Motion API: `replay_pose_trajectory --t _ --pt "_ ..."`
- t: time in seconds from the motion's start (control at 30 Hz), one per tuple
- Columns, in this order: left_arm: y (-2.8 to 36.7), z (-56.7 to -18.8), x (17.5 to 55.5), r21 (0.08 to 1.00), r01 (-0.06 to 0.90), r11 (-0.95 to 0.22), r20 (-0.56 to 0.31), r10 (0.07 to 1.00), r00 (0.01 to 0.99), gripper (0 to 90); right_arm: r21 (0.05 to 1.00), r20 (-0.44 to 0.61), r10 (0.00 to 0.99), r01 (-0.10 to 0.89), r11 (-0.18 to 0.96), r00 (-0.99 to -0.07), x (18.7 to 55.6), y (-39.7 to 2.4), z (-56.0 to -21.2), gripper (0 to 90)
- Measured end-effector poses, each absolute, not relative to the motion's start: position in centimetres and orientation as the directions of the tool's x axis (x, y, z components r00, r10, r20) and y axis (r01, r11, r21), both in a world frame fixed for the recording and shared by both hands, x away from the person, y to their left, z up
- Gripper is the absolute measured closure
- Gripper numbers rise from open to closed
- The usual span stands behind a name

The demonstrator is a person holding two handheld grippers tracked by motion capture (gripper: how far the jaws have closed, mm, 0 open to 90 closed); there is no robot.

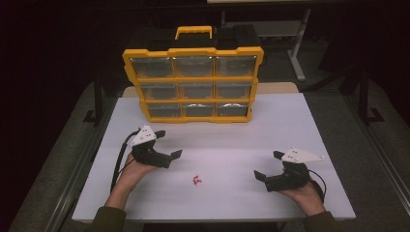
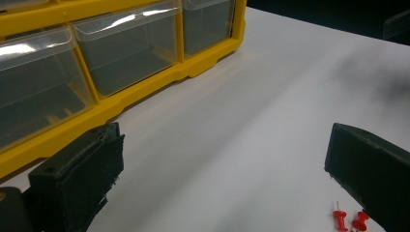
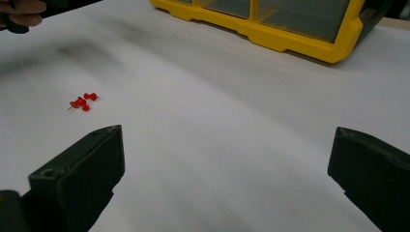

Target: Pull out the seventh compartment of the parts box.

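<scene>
You are holding both black two-jaw grippers, left gripper [image 1: 169, 143] and right gripper [image 1: 269, 166], wide apart and empty, flanking small red plastic pushpins [image 1: 196, 180] at six o'clock of the yellow clear-drawered organizer [image 1: 193, 84].

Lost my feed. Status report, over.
Left gripper and right gripper open, empty. Small red push pins loose on white table between them. Path clear; yellow drawer organiser behind.

Red pushpins [image 1: 196, 180] between two grippers
</scene>
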State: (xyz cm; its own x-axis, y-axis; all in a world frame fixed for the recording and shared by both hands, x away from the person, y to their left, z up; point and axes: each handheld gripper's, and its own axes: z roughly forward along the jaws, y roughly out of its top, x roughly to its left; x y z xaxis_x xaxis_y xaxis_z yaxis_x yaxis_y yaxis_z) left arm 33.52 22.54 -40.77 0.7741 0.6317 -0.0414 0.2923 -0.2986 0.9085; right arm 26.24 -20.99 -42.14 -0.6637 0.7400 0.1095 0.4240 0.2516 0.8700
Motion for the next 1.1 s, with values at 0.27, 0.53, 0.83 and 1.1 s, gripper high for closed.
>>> replay_pose_trajectory --t 0.27,0.53,0.83,1.1 --pt "22.0 -40.5 33.8 0.911 0.285 -0.298 -0.037 0.628 0.777 0.0 0.87 0.112 0.743 0.426 0.247 -0.66 26.2 -21.0 -42.2 0.0" --pt "21.5 -40.4 34.2 0.91 0.275 -0.309 -0.025 0.621 0.784 0.0 0.87 0.115 0.744 0.428 0.244 -0.658 26.3 -21.0 -42.2 0.0" --pt "20.8 -40.5 34.7 0.913 0.275 -0.301 -0.037 0.61 0.792 0.0 0.868 0.118 0.741 0.431 0.247 -0.661 26.3 -21.0 -42.3 0.0" --pt "20.0 -40.4 35.1 0.913 0.269 -0.306 -0.034 0.6 0.8 0.0 0.868 0.122 0.741 0.433 0.243 -0.66 26.3 -21.0 -42.4 0.0"
